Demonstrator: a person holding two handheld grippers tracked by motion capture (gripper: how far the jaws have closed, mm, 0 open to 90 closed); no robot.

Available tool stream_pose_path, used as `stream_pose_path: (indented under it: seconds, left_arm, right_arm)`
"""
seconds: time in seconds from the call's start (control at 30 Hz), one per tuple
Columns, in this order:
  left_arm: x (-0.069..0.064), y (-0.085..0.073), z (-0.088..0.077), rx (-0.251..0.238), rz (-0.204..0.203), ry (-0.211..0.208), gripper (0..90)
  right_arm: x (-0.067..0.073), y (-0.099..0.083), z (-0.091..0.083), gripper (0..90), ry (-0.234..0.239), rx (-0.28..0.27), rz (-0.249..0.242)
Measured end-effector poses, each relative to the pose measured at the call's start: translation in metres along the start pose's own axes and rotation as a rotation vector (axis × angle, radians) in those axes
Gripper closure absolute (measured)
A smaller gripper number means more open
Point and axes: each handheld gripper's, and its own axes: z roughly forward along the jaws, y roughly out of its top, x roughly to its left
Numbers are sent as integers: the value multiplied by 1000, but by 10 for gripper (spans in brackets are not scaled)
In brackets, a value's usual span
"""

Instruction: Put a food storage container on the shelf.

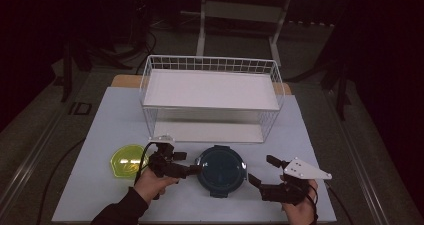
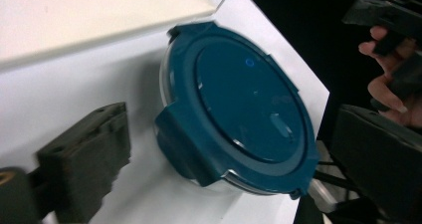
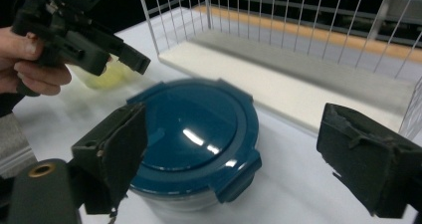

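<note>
A round container with a dark blue clip lid point(image 1: 220, 170) stands on the white table point(image 1: 115, 115), in front of the wire rack. My left gripper point(image 1: 187, 163) is just left of it and points at its rim. In the left gripper view the container point(image 2: 239, 104) lies between the wide black pads point(image 2: 87, 167), which do not touch it. My right gripper point(image 1: 263, 170) is to the container's right, open. In the right gripper view its pads point(image 3: 117, 152) stand wide apart in front of the container point(image 3: 194, 129), with the left gripper point(image 3: 84, 40) beyond.
A white wire rack point(image 1: 210, 97) with two shelves stands behind the container. A yellow-green container point(image 1: 127, 161) sits left of the left hand. The table's front edge runs just below both hands. The surroundings are dark.
</note>
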Motion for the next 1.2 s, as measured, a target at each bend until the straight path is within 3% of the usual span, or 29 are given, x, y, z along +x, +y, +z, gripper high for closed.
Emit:
stream_pose_path:
  seconds: [0.1, 0.2, 0.37, 0.43, 0.5, 0.6, 0.7, 0.9, 1.1, 1.2]
  left_arm:
    - [5, 1, 6, 38, -35, 15, 71]
    - [11, 2, 12, 87, -97, 48, 152]
    - [19, 0, 19, 115, -195, 24, 275]
    - [23, 0, 19, 121, -214, 26, 328]
    - [25, -1, 19, 122, -241, 11, 365]
    - [26, 0, 18, 135, -245, -2, 400]
    - [28, 0, 21, 169, -270, -50, 427]
    - [36, -4, 23, 172, -364, -133, 496]
    - [36, -5, 23, 166, -369, -141, 506]
    - [30, -6, 21, 157, -330, -137, 517]
  right_arm:
    - [2, -2, 2, 106, -14, 8, 0]
    - [0, -4, 3, 106, -5, 16, 19]
    - [-3, -7, 6, 115, 2, 36, 46]
    - [-5, -8, 7, 120, 1, 39, 52]
    - [-5, -8, 7, 126, -1, 45, 54]
    - [-7, -9, 7, 132, 1, 50, 59]
    - [-7, -10, 9, 136, 4, 57, 66]
    - [-10, -12, 11, 160, 14, 72, 83]
    - [-16, -14, 17, 207, 38, 117, 134]
    - [-26, -21, 25, 242, 56, 201, 202]
